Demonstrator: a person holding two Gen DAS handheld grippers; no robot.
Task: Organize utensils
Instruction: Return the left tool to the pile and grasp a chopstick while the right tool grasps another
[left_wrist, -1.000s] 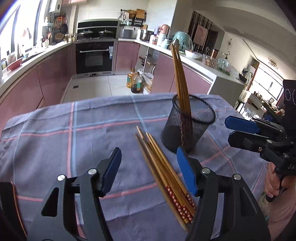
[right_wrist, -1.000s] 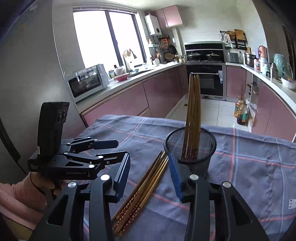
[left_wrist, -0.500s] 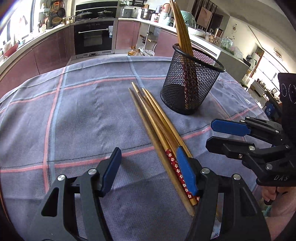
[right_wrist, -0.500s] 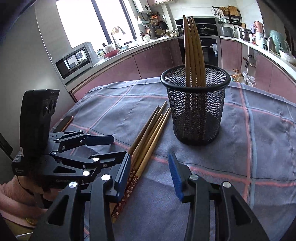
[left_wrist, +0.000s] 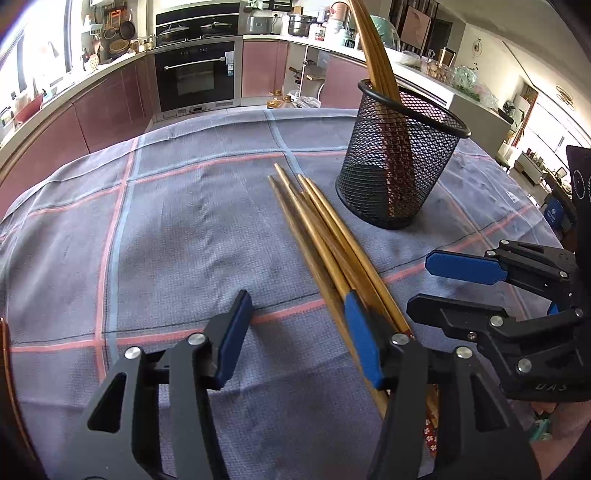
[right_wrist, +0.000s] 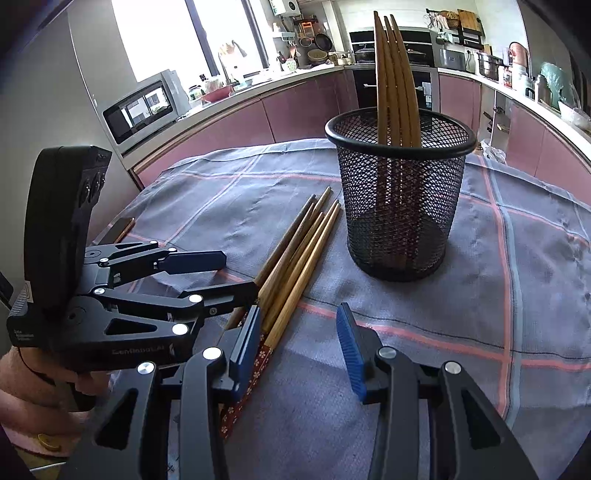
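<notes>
Several wooden chopsticks (left_wrist: 325, 236) with red flowered ends lie bundled on the checked cloth, also seen in the right wrist view (right_wrist: 295, 258). A black mesh cup (left_wrist: 395, 162) behind them holds several upright chopsticks (right_wrist: 395, 81); the cup shows in the right wrist view (right_wrist: 399, 199). My left gripper (left_wrist: 299, 332) is open and low over the cloth, its right finger touching the bundle's near part. My right gripper (right_wrist: 299, 343) is open, its left finger beside the bundle's red ends. Each gripper appears in the other's view: the right one (left_wrist: 454, 288) and the left one (right_wrist: 218, 273).
The table is covered by a grey-blue cloth (left_wrist: 166, 229) with red and blue lines. A wooden strip (right_wrist: 118, 229) lies at the table's left edge. Kitchen counters, an oven (left_wrist: 195, 77) and a microwave (right_wrist: 140, 107) stand behind.
Both grippers have dropped lower and moved in toward the chopsticks on the cloth. The cup and bundle now look nearer and larger. Both stay open.
</notes>
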